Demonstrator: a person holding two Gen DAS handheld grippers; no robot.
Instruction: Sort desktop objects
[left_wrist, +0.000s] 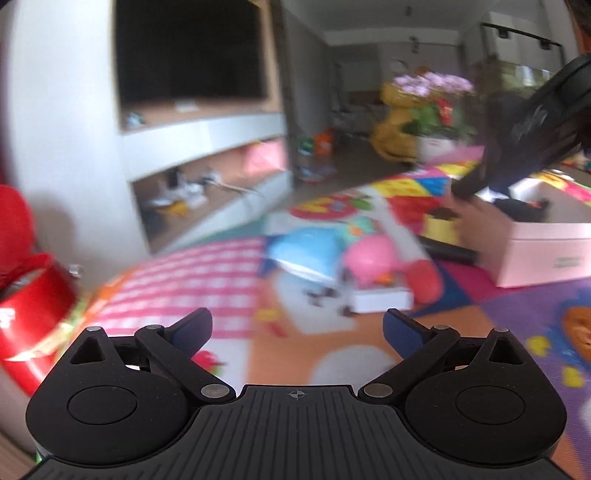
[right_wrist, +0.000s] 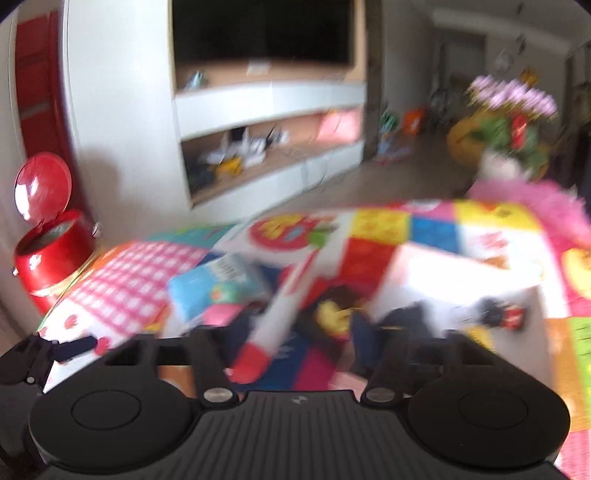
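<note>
Seemingly between picks: left gripper (left_wrist: 295, 332) spread wide and empty, aimed at the pile in frame centre, with blue packet (left_wrist: 306, 254), pink toy (left_wrist: 369, 258) and red-capped white stick (left_wrist: 424, 280) on the play mat (left_wrist: 517, 325). Next, probably: settle over one item, close squarely. Right gripper (left_wrist: 465, 188) at upper right over the pink box (left_wrist: 546, 254); too blurred to tell whether pinching anything.
</note>
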